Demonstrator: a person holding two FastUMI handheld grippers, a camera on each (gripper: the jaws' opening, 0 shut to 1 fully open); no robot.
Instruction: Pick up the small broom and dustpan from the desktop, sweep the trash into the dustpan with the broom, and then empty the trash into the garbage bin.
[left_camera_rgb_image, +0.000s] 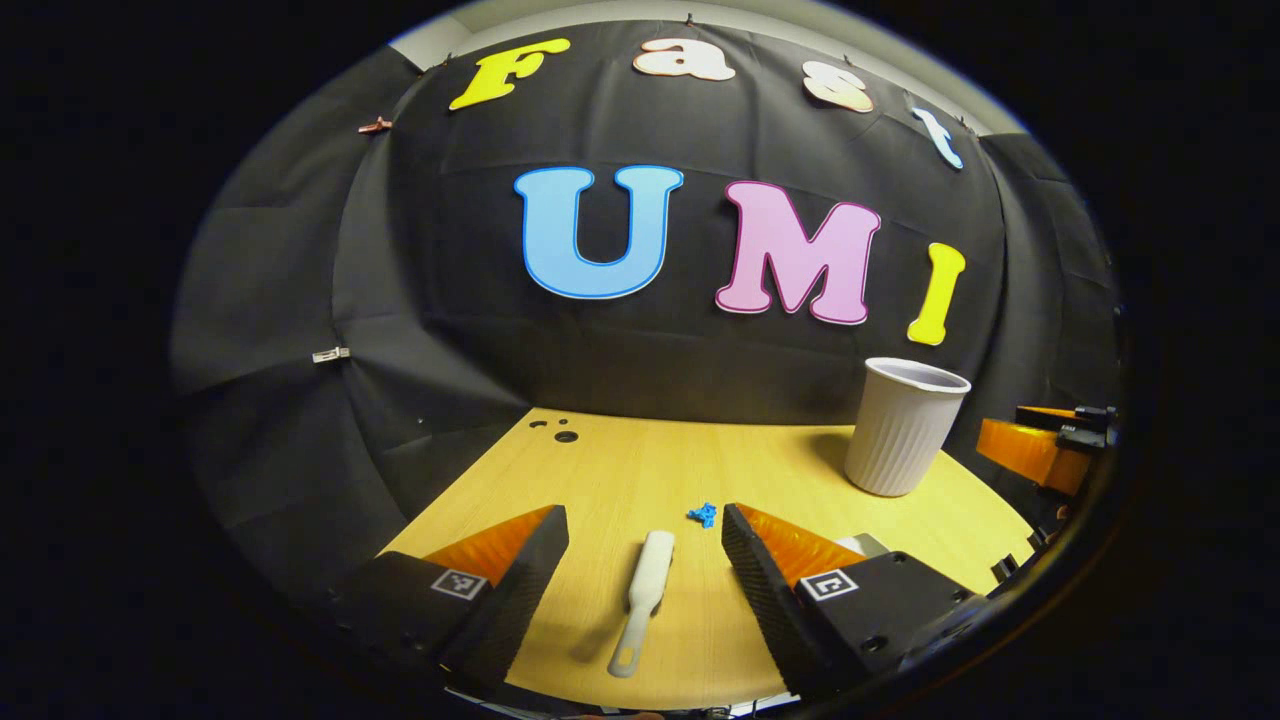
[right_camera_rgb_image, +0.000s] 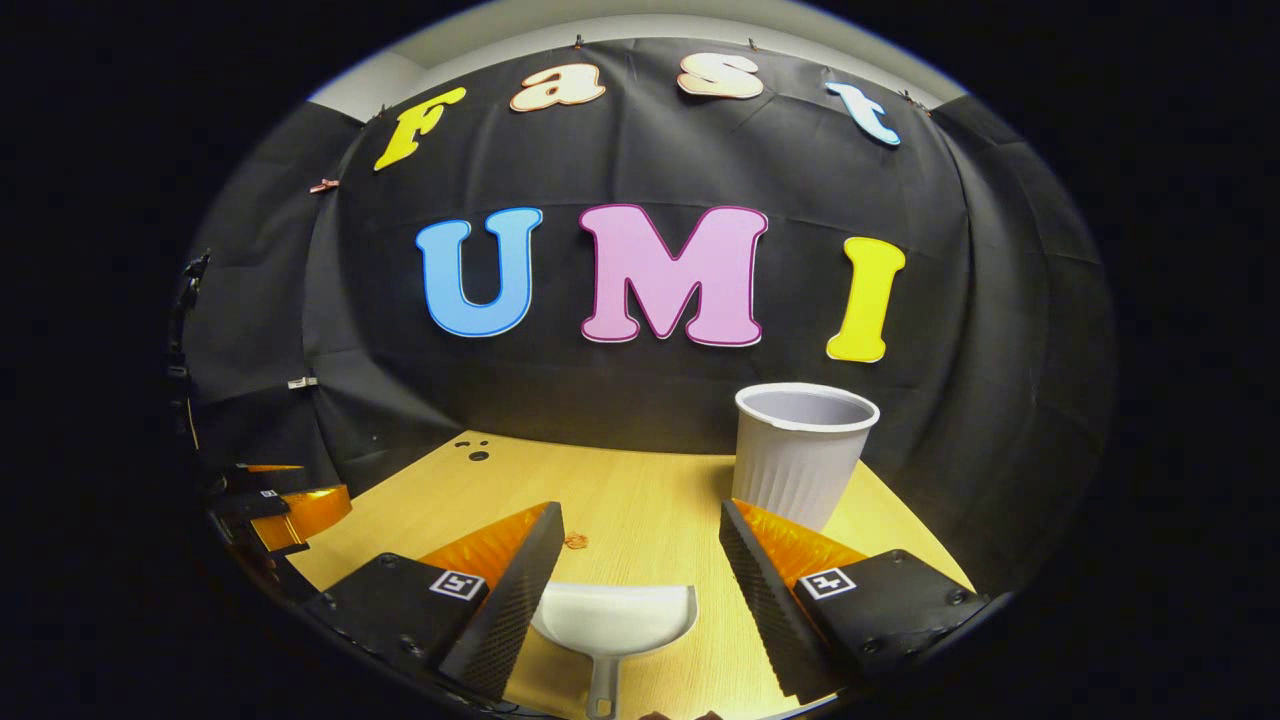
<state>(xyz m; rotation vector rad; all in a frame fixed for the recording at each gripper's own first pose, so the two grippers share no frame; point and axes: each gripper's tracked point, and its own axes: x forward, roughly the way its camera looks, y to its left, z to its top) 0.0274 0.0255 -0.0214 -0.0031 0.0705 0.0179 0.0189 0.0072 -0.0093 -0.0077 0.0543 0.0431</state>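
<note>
Broom (left_camera_rgb_image: 645, 590) lies between spread left jaws, dustpan (right_camera_rgb_image: 613, 618) between spread right jaws; neither is gripped, and sweeping and emptying are judged outstanding.

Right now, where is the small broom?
In the left gripper view, the small broom lies flat on the wooden desktop between the open jaws, untouched, near blue trash.

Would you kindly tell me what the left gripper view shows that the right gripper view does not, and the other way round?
Left gripper view: the small broom lying on the desktop between the open left tongs, with blue trash just beyond.

Right gripper view: the dustpan lying between the open right tongs, with a small brown scrap ahead.

Both: the ribbed white garbage bin, upright at the far right of the desktop.
</note>
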